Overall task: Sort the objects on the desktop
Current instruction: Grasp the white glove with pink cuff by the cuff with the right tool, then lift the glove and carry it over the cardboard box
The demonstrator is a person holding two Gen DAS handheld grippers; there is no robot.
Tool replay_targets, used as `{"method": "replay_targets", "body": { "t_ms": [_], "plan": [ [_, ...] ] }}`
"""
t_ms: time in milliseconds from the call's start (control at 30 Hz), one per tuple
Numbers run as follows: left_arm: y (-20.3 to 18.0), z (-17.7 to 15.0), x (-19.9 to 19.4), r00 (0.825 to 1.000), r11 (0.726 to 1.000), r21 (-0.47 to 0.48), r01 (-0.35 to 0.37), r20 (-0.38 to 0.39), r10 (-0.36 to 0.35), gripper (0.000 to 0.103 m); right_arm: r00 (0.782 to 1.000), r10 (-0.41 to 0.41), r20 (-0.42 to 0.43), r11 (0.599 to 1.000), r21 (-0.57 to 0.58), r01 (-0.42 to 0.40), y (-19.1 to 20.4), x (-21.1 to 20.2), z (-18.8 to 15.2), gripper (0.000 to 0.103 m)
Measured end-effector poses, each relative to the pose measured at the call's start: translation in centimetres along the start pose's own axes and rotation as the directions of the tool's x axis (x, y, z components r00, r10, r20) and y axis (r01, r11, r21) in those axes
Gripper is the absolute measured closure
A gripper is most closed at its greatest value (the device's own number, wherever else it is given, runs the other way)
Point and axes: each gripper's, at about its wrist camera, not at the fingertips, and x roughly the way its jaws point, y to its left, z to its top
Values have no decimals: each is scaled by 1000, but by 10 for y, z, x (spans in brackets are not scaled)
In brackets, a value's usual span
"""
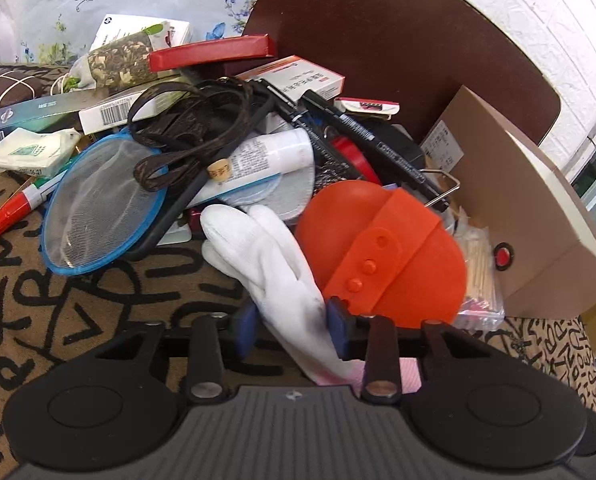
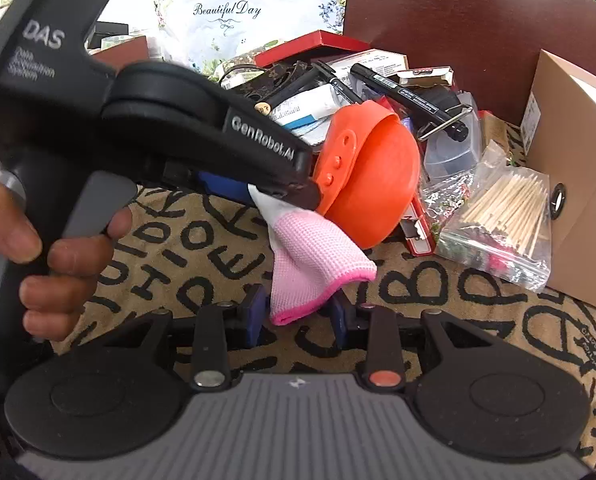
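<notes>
Both grippers are on the same item: a white glove (image 1: 273, 264) with a pink cuff (image 2: 314, 264), lying on the lettered cloth (image 1: 97, 288) at the near edge of the clutter pile.

Left gripper (image 1: 291, 326): blue pads closed on the glove's palm section, white fabric pinched between them.

Right gripper (image 2: 298, 316): pads at either side of the pink cuff, hem bunched between them. Reads as clamped, though contact on the right pad is marginal.

Key relation: the glove's long axis runs near-to-far, cuff nearest, fingers pointing into the pile. The left gripper holds further up that axis; the right holds the near end. The orange silicone piece (image 1: 382, 252) sits just right of the glove, touching or slightly overlapping it, so a lift probably needs to come toward the near side.

View differences: the left wrist view shows the glove fingers and the blue mesh strainer (image 1: 97, 208) beside them. The right wrist view shows the left gripper side-on, a hand (image 2: 45, 248) on its handle, and the toothpick bag (image 2: 502, 224) by the cardboard box (image 2: 578, 184).
</notes>
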Motion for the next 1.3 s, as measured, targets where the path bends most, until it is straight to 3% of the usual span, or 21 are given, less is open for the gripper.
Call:
{"method": "replay_targets", "body": {
  "t_ms": [300, 367, 433, 500, 533, 600, 667, 800, 867, 1000, 1300],
  "plan": [
    [7, 0, -3, 1000, 1000, 11, 16, -10, -16, 64, 996, -72, 51, 997, -4, 72, -2, -8, 4, 54],
    [8, 0, -2, 1000, 1000, 11, 21, -13, -21, 60, 997, -58, 59, 998, -11, 59, -2, -7, 7, 53],
    [8, 0, -2, 1000, 1000, 14, 17, -8, -17, 49, 997, -51, 55, 998, -17, 52, -2, -1, 10, 53],
    [8, -1, -1, 1000, 1000, 18, 13, -7, -13, 48, 998, -36, 43, 999, -25, 37, 1, 4, 11, 54],
    [9, -1, 0, 1000, 1000, 19, 15, -9, -15, 49, 999, -26, 34, 999, -26, 26, 2, 7, 12, 54],
    [9, -2, -1, 1000, 999, 31, 15, -10, -15, 52, 1000, -6, 20, 1000, -22, 6, 4, 11, 11, 68],
    [8, -3, -1, 1000, 999, 37, 6, -13, -5, 57, 1000, -4, 10, 1000, -22, 4, 7, 13, 9, 72],
    [8, -4, -3, 1000, 999, 32, -2, -28, 3, 78, 1000, 4, 8, 1000, -5, -4, 7, 9, 9, 86],
    [8, -4, -7, 999, 1000, 27, 6, -33, -5, 82, 1000, 12, 1, 1000, 9, -12, 5, 6, 10, 93],
    [1, -6, -22, 1000, 999, 45, 18, -15, -18, 88, 999, 29, 15, 999, 24, -30, 4, -4, 10, 97],
    [-43, 8, -61, 994, 988, 137, 77, 70, -87, 89, 989, 24, 144, 999, 34, -29, -7, -57, 11, 98]
  ]
}}
